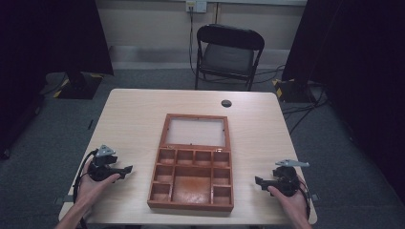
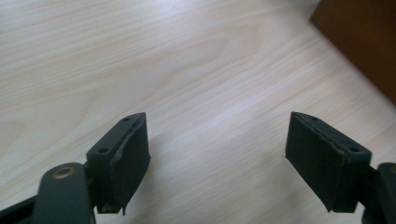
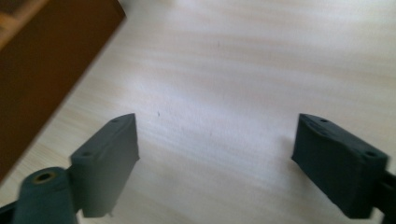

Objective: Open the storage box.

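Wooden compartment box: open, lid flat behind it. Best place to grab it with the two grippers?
Likely the two long side walls of the wooden box, one gripper per side. The left gripper and right gripper already flank it, jaws open and pointing inward. The thin upright walls suit a pinch over the rim. Avoid the glazed lid: it lies flat on the table, its edges hard to get under.

A black folding metal chair [image 1: 229,53] stands on grey carpet floor [image 1: 43,143] behind the pale wooden worktop [image 1: 138,114], flanked by black curtains [image 1: 52,33].

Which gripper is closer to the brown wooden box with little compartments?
Left, slightly. The left gripper sits beside the open brown wooden box's left wall; the right gripper sits a little farther off its right wall. Neither touches.
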### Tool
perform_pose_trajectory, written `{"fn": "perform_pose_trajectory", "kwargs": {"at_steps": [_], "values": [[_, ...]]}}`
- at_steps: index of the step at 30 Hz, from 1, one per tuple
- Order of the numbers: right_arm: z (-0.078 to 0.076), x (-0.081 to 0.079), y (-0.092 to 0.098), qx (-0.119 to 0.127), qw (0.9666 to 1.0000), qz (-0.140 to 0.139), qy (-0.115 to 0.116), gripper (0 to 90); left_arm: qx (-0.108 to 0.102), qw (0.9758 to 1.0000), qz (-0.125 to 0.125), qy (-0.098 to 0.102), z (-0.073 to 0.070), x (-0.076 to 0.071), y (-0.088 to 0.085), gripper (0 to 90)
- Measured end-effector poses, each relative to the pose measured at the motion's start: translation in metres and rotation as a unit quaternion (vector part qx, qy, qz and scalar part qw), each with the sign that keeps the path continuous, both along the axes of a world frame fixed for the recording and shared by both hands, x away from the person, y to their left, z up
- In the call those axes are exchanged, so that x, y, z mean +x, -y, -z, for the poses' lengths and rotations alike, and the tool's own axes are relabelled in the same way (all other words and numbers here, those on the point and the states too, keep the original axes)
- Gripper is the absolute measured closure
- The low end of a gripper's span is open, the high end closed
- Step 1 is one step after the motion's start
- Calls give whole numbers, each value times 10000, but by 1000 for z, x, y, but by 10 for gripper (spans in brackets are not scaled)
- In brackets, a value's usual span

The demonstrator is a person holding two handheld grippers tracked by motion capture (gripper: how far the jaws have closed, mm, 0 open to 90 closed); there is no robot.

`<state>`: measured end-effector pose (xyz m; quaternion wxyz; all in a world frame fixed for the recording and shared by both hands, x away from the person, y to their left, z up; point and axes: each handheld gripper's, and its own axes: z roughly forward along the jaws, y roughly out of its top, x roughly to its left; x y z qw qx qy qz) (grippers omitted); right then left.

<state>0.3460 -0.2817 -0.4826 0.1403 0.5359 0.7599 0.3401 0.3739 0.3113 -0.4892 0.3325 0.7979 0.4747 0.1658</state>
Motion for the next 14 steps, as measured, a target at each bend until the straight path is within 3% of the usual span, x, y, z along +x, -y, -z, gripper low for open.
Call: {"fn": "perform_pose_trajectory", "kwargs": {"at_steps": [1,2,3,6,7,8,14], "values": [[0,0,0,0,10000,0,0,158,0,10000,0,0,0,0,0,193],[2,0,-7,-493,9988,54,-41,140,15,9999,19,-104,2,1,0,180],[2,0,-7,-493,9988,54,-41,140,15,9999,19,-104,2,1,0,168],[6,3,-9,-610,9981,76,74,137,193,9997,55,158,7,-1,4,149],[9,5,-10,-665,9969,354,212,135,160,9995,67,249,10,-1,3,135],[14,5,-12,-704,9958,403,425,68,73,9992,41,395,13,-2,3,100],[18,5,-12,-648,9962,209,535,1,78,9991,-94,405,13,-3,6,91]]}}
